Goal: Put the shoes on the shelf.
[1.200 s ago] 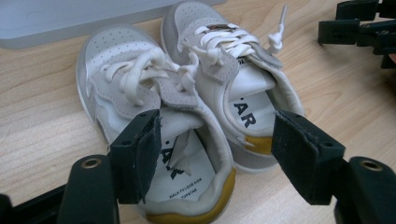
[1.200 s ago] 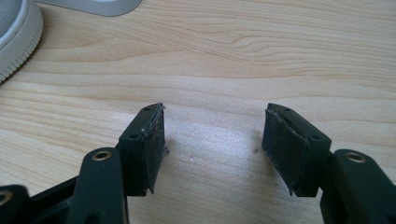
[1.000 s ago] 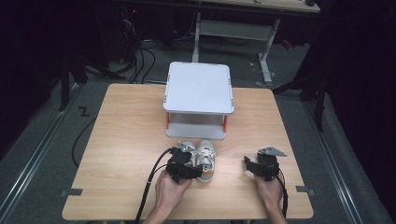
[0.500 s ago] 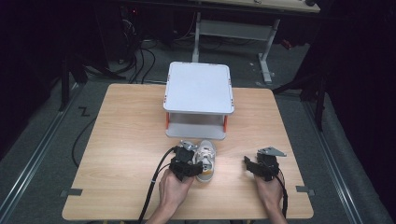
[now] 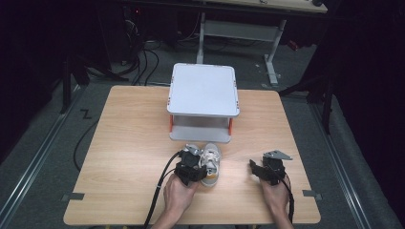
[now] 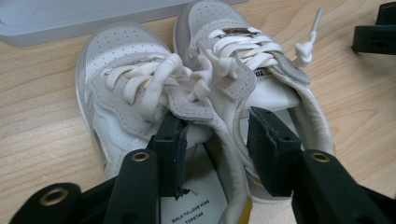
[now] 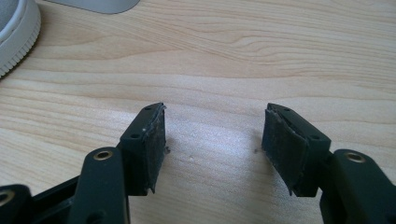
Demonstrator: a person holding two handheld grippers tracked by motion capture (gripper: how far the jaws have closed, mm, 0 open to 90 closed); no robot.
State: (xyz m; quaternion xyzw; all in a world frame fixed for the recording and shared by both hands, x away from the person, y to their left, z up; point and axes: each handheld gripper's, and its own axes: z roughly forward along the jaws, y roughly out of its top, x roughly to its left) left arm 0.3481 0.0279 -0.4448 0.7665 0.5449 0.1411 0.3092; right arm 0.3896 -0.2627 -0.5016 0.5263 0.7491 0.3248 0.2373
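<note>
Two small white-and-grey leather laced sneakers on wood-grain bench; left claw straddles their inner collars, jaws apart. Right claw spread, empty.

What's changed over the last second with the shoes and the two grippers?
Very little. The left gripper sits at the pair of small white sneakers, its open jaws straddling the adjoining inner collars, as before; whether they have closed at all cannot be told. The sneakers have not visibly shifted. The right gripper stays open over bare table, and the white two-tier stand is unmoved.
</note>
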